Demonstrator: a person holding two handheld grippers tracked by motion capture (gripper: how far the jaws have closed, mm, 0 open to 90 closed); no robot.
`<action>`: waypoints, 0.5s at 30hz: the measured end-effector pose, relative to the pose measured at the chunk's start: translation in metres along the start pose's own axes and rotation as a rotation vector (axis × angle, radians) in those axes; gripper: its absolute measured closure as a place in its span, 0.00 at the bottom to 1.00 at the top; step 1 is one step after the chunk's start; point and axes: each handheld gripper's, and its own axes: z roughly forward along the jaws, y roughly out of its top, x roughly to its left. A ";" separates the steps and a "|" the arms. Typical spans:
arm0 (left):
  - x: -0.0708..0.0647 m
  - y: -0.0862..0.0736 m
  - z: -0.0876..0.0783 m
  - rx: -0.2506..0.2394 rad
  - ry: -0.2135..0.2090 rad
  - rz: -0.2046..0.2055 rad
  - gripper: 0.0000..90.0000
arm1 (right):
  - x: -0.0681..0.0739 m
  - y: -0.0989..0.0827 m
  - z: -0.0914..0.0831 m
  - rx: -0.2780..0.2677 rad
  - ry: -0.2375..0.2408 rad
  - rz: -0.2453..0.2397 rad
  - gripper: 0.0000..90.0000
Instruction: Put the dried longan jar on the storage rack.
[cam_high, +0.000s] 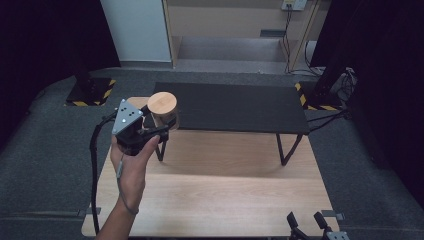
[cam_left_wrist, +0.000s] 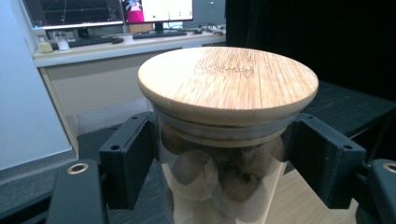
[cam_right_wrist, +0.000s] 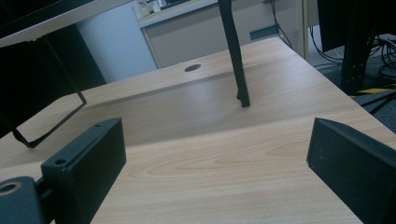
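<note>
Currently the left gripper (cam_high: 159, 131) is clamped on a glass jar (cam_high: 164, 116) with a round bamboo lid (cam_left_wrist: 228, 80), its two black jaws pressing the glass wall from either side just under the lid; round brown items show inside, too dim to name. Seen from the high view, the jar is held in the air near the left end of a low black shelf (cam_high: 235, 107) that stands on the wooden table (cam_high: 220, 195), close to the table's far left corner. The right gripper (cam_high: 312, 226) rests at the table's near right corner with its jaws wide apart and nothing between them. Judging from this, the jar is being carried, perhaps toward the shelf top. To do it well, keep the jar upright so the loose-looking lid does not slide, hold the squeeze steady on smooth glass, clear the shelf's edge before lowering, and release only once the base sits flat.
</note>
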 end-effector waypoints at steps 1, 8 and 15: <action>0.001 -0.001 0.004 0.003 0.005 -0.004 0.27 | 0.000 0.000 0.001 0.002 -0.001 -0.002 0.05; 0.012 -0.006 0.033 0.034 0.017 -0.022 0.27 | -0.002 0.000 0.007 0.012 -0.010 0.002 0.05; 0.024 -0.013 0.056 0.051 0.034 -0.047 0.27 | -0.004 0.001 0.010 0.010 -0.028 0.002 0.06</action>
